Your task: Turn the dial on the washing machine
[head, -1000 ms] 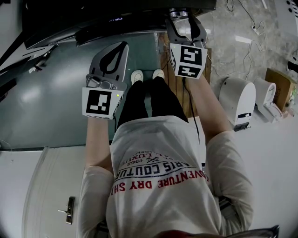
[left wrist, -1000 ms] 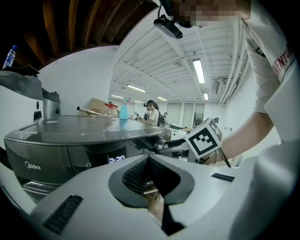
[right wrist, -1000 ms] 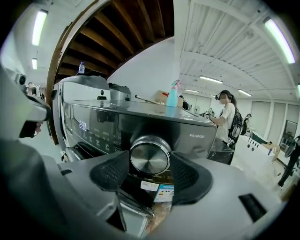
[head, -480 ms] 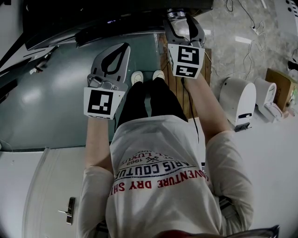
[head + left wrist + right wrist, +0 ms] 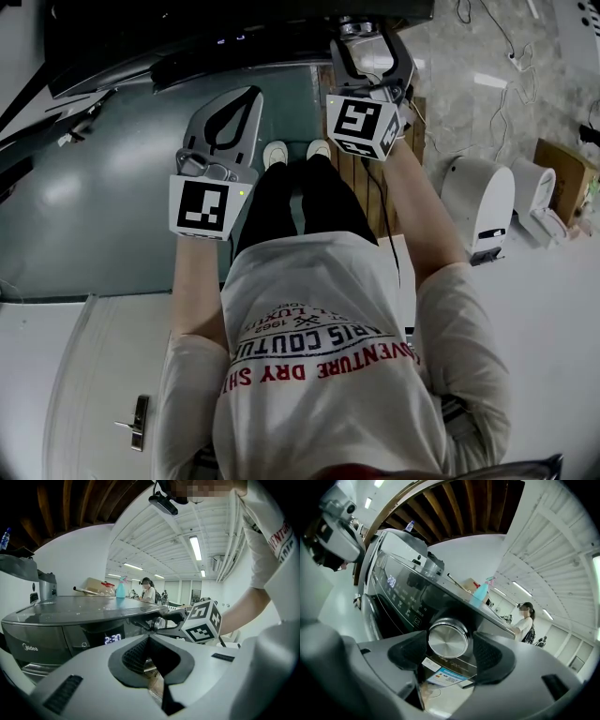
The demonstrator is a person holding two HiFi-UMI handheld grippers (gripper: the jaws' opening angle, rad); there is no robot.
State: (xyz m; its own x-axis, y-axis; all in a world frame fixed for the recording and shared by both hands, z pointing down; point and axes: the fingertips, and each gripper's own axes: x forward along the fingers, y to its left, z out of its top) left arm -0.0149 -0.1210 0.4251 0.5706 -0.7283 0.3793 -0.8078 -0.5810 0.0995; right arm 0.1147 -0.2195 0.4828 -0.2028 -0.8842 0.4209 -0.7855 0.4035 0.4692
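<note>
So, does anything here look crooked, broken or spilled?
Nothing looks spilled or broken. The only askew thing is the right hand-held gripper, tilted sideways at the dial on the washing machine. Its jaws have just been opening, with the dial between them.

round brushed-steel dial point(image 5: 448, 638) on dark washing machine point(image 5: 404, 595) front panel

place: open lab hall | signs: strip lights point(image 5: 195, 548), washing machine point(image 5: 56, 637), cardboard box point(image 5: 561, 176)
</note>
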